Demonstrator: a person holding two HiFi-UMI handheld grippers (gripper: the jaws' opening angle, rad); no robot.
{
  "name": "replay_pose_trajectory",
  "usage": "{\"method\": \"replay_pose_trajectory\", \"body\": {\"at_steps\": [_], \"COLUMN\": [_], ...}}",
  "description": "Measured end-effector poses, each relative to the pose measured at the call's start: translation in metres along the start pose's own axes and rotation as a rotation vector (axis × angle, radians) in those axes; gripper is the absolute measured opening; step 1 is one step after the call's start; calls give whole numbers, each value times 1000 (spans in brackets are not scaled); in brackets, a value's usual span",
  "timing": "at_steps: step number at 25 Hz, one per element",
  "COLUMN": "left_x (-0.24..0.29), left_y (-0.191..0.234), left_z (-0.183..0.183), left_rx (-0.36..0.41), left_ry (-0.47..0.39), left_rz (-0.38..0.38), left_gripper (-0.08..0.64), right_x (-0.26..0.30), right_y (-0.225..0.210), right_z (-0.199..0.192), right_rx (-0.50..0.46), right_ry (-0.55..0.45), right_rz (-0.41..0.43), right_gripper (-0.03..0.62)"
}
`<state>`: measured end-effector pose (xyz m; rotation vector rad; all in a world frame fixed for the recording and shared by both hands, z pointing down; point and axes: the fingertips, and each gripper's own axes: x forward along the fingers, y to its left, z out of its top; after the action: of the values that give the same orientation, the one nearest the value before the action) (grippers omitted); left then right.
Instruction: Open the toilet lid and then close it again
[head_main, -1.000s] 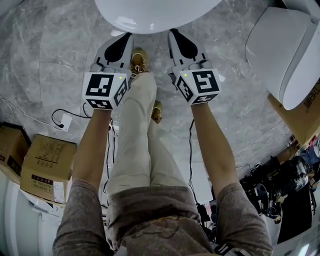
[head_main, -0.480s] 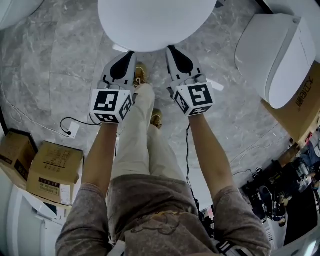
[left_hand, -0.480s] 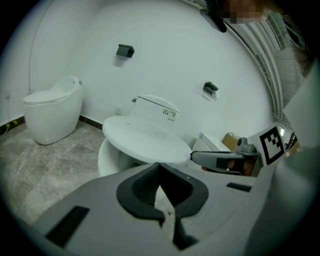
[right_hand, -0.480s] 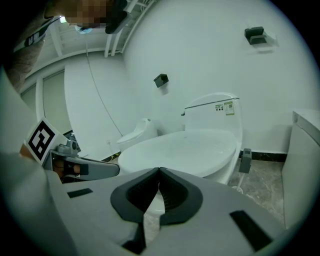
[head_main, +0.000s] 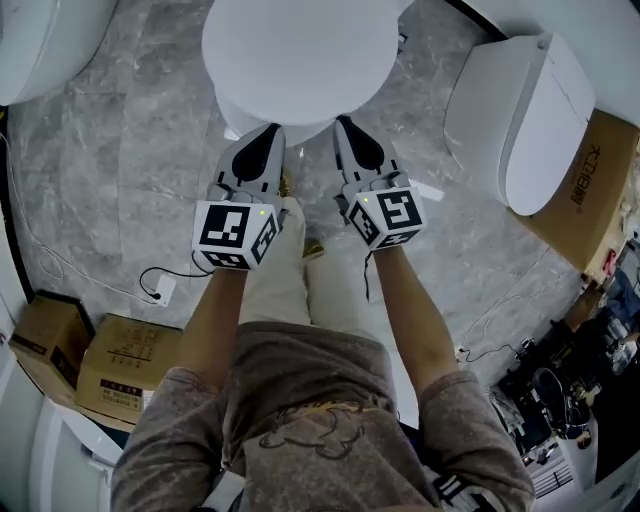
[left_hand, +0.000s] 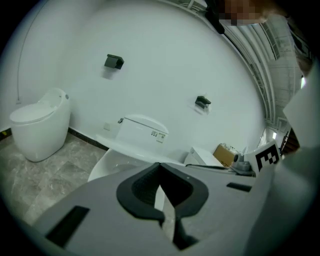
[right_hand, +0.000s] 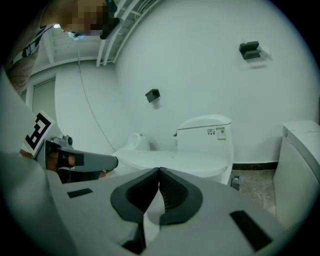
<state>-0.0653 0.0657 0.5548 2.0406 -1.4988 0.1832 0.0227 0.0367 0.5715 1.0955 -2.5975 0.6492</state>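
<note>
The white oval toilet lid (head_main: 300, 55) fills the top middle of the head view, with the bowl (head_main: 235, 118) showing under its near-left edge. My left gripper (head_main: 272, 130) and right gripper (head_main: 343, 122) are both shut and hold nothing, their tips at the lid's front rim. Whether they touch the rim is hidden. In the left gripper view the lid (left_hand: 135, 150) stands as a thin slab tilted up off the bowl (left_hand: 112, 167), in front of the tank (left_hand: 145, 130). The right gripper view shows the lid (right_hand: 170, 160), the tank (right_hand: 205, 132) and my left gripper (right_hand: 85, 162) beside it.
A second toilet (head_main: 520, 120) stands at the right and a third (head_main: 40, 40) at the top left. Cardboard boxes (head_main: 125, 365) sit at the lower left, another box (head_main: 590, 190) at the right. Cables (head_main: 150, 285) lie on the grey floor, and dark clutter (head_main: 560, 390) is at the lower right.
Both grippers have risen together, still shut. The lid's front edge has come up with them, and the bowl now shows beneath it.
</note>
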Motion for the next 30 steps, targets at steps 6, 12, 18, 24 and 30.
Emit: {"method": "replay_pose_trajectory", "body": {"at_steps": [6, 12, 18, 24, 30], "left_x": [35, 85, 127, 176, 232], "left_y": [-29, -44, -50, -50, -51], "left_z": [107, 180, 235, 275, 308], "left_rx": [72, 120, 119, 109, 144], "left_ry": [-36, -56, -39, -33, -5], "left_rz": [-50, -55, -55, -66, -57], "left_gripper": [9, 9, 9, 9, 9], "right_x": [5, 24, 44, 70, 97], "right_y": [-33, -74, -106, -143, -186], "right_z": [96, 162, 211, 246, 275], "right_rx": [25, 24, 64, 87, 115], "right_ry": [-138, -135, -122, -89, -64], "right_rz": [-57, -88, -112, -109, -114], "right_gripper": [23, 23, 23, 23, 23]}}
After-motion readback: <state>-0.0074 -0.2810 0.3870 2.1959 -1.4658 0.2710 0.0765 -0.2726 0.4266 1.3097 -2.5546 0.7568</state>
